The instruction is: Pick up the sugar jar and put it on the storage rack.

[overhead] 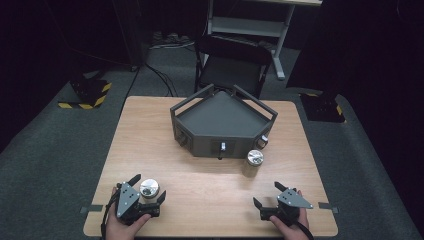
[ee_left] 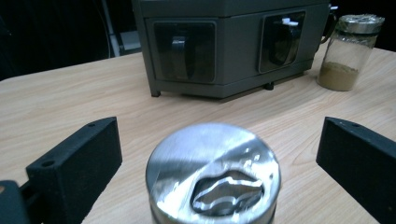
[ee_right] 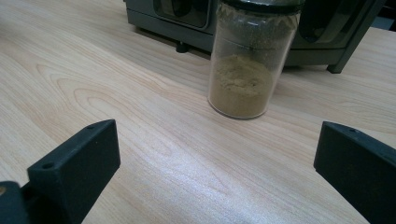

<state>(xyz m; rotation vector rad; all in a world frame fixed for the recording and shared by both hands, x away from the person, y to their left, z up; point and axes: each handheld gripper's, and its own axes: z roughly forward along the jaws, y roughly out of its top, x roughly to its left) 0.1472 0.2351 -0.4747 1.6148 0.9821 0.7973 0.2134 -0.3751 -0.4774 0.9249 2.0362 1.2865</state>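
Between spread fingers of left gripper [overhead: 148,196]: near jar [overhead: 149,188], steel lid up, on desk [overhead: 210,187] front-left. Risk: off-centre closing tips or skids jar. Right gripper [overhead: 266,194] fingers open, empty, facing powder jar [overhead: 254,162] beside grey rack [overhead: 222,125]; careless reach could topple it

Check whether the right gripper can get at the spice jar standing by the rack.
Probably yes. The right gripper is open and faces the spice jar, with bare table between them. The rack stands close behind the jar, not in the way.
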